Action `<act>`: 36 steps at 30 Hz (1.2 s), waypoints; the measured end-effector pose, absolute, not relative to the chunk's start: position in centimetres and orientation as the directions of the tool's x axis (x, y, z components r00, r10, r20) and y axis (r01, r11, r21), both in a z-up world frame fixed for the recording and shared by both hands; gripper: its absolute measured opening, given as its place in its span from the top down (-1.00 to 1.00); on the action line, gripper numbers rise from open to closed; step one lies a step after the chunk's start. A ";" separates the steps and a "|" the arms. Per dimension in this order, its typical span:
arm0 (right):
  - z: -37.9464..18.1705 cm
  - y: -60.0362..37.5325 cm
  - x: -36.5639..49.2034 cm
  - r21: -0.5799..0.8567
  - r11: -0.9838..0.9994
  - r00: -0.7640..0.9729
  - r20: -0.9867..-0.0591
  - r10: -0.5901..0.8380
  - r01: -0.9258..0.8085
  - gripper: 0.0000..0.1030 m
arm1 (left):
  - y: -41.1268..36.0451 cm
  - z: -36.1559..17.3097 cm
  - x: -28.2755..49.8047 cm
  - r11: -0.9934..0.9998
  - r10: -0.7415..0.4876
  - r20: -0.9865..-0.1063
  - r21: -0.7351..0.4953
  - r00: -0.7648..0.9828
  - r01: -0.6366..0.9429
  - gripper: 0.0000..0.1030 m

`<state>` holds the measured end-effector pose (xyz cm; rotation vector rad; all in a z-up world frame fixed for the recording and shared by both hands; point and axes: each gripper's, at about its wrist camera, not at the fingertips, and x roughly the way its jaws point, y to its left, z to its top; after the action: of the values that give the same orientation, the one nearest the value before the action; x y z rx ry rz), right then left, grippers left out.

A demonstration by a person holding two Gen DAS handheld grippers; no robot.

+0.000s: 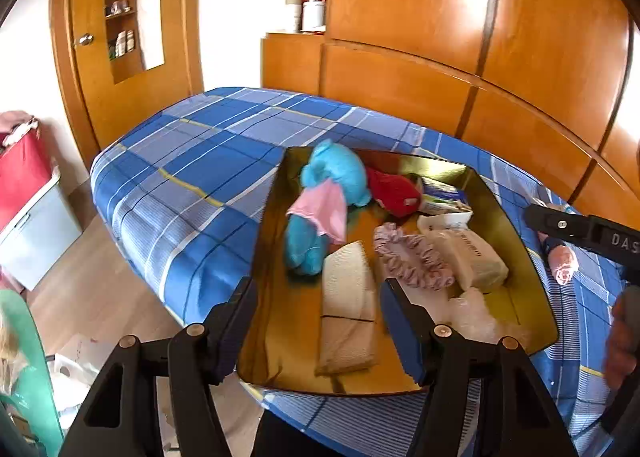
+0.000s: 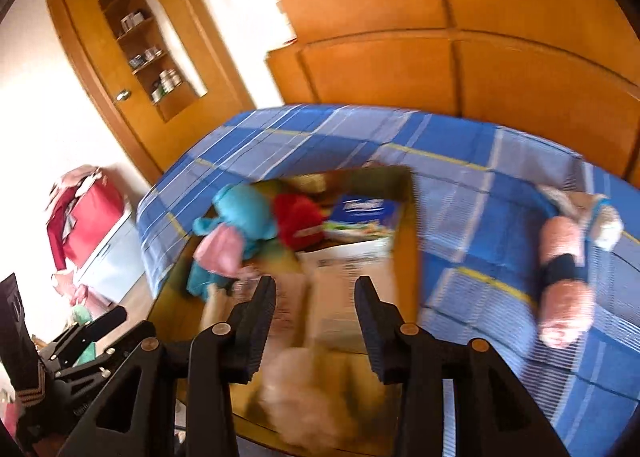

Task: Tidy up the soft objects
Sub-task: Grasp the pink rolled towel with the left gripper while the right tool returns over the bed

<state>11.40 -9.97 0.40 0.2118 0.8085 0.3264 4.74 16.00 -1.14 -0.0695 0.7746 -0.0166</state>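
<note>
A shiny gold tray [image 1: 516, 217] was seen lying on a bed with a blue plaid cover [image 1: 192, 161], and it served as the reference for everything else. Inside the tray, a turquoise plush toy [image 1: 336, 169] with a pink cloth [image 1: 326, 209] over it was found toward the far left corner, a red plush item [image 1: 394, 191] just beside it, and a blue-and-white packet [image 1: 442, 193] against the far wall. A folded beige cloth [image 1: 348, 297], a mauve ruffled scrunchie [image 1: 412, 257] and a pale wrapped pack [image 1: 472, 257] were laid nearer the front. Outside the tray, to its right on the bed, a pink rolled bundle with a dark band [image 2: 564, 277] was seen. The left gripper [image 1: 320, 325] was held unclenched above the tray's near edge, nothing being grasped. The right gripper [image 2: 316, 321] was likewise parted, nothing pinched between its fingers [image 2: 372, 321].
</note>
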 end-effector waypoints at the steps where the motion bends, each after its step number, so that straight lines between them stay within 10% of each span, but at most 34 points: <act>1: 0.5 -10.8 11.2 0.304 0.933 0.652 -0.672 0.352 -0.190 0.21 | 15.6 -1.0 4.8 0.998 -0.045 -0.697 -0.066 0.716 -0.001 -0.24; 21: -1.6 -34.4 5.8 0.258 0.911 0.697 -0.716 -0.043 0.322 0.21 | 3.2 1.8 6.0 0.946 -0.256 -0.690 -0.037 0.677 0.321 -0.34; 36: -2.9 -38.0 4.1 0.394 0.839 0.726 -0.688 -0.001 0.375 0.21 | -14.2 -1.2 11.5 0.852 -0.399 -0.789 -0.130 0.467 0.507 -0.30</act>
<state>4.06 -38.03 -2.90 0.5463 0.7363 -0.2188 11.46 -14.22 -1.21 0.1290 0.9319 -0.5576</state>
